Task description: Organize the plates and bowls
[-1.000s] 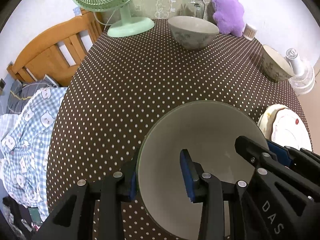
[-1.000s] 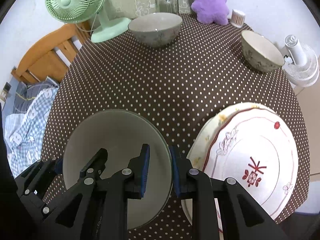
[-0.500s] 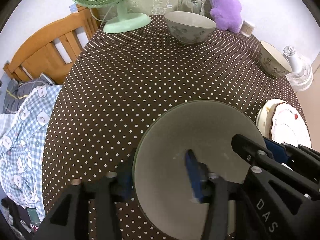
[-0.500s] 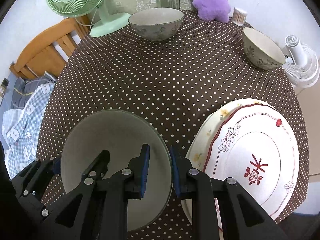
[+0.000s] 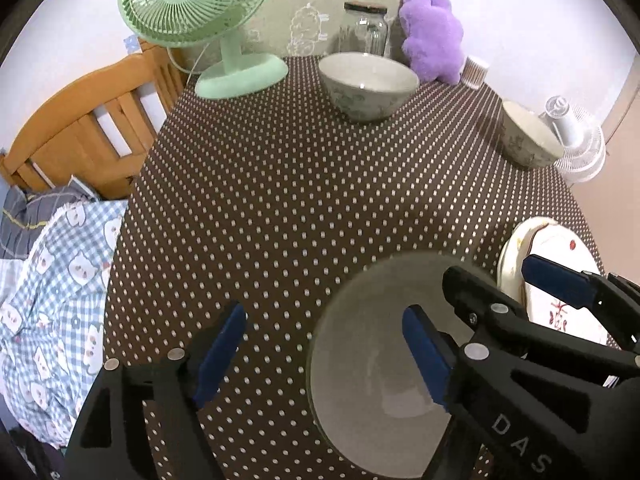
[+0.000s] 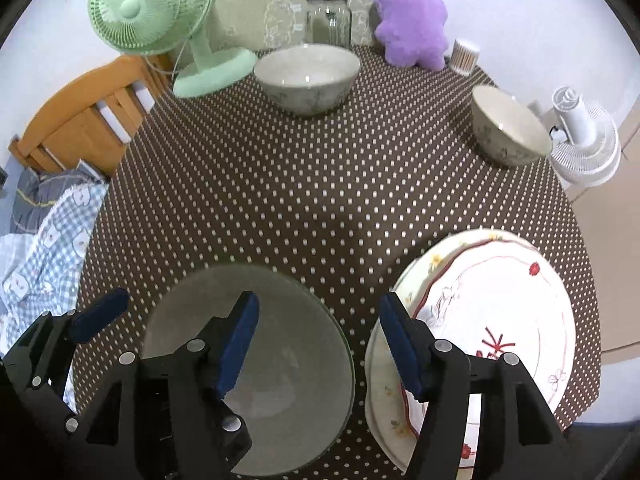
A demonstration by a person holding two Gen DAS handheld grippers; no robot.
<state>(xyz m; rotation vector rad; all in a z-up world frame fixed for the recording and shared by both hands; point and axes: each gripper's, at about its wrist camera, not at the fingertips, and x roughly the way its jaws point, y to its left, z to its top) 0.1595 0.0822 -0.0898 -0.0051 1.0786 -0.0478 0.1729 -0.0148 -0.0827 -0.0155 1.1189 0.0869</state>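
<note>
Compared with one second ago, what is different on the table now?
Both grippers have let go of the grey bowl. The left gripper and the right gripper were clamped on opposite sides of its rim; now their jaws are opening and no pad presses on it. The bowl sits on the dotted tablecloth. The stacked plates and the two far bowls have not moved.

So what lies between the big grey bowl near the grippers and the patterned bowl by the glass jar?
Only bare dotted tablecloth between the grey bowl and the patterned bowl; both wrist views show it.
</note>
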